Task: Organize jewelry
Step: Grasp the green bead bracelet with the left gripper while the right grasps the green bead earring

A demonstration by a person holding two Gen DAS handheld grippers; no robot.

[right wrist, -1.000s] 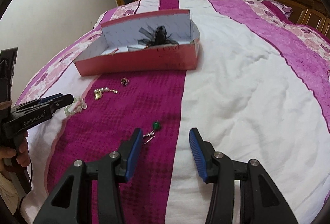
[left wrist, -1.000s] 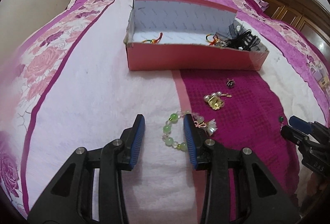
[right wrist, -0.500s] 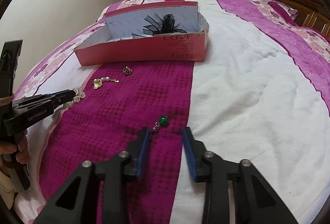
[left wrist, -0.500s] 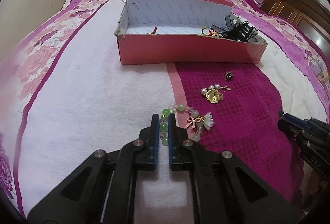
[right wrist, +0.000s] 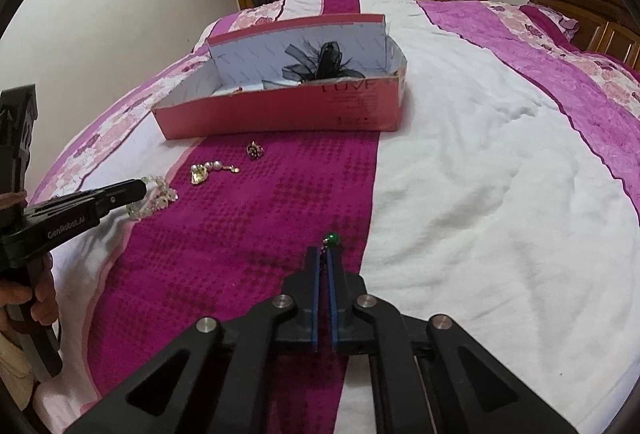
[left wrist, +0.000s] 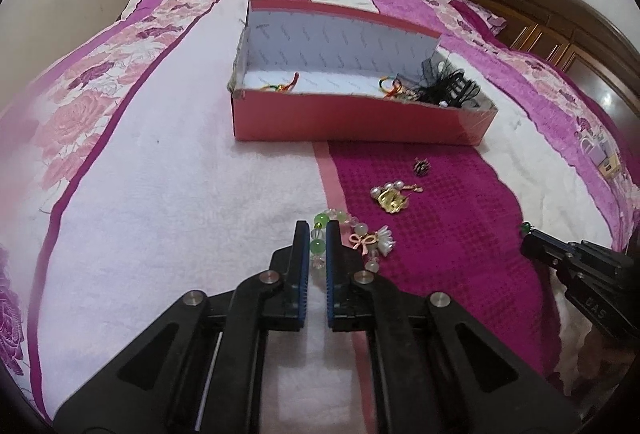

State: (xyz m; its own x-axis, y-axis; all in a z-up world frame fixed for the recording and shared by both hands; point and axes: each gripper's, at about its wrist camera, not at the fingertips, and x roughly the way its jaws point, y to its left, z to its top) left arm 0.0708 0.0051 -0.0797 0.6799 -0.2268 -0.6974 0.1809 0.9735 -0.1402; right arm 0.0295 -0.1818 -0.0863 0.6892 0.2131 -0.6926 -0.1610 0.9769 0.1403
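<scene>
On a bed [left wrist: 168, 202] with a pink box [left wrist: 352, 122] at upper centre, the left tool [left wrist: 317, 246] clamps a green bead bracelet [left wrist: 320, 246] and the right tool [right wrist: 325, 270] pinches a green-beaded earring [right wrist: 331, 238], ready for boxing.

pink box [left wrist: 352, 122], green-beaded bracelet [left wrist: 320, 246], magenta-and-white bedspread [left wrist: 180, 194].

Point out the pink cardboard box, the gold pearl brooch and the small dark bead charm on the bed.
pink cardboard box [left wrist: 360, 122]: left wrist view, front outer wall.
gold pearl brooch [left wrist: 391, 199]: left wrist view, gold body.
small dark bead charm [right wrist: 254, 151]: right wrist view, its centre.
</scene>
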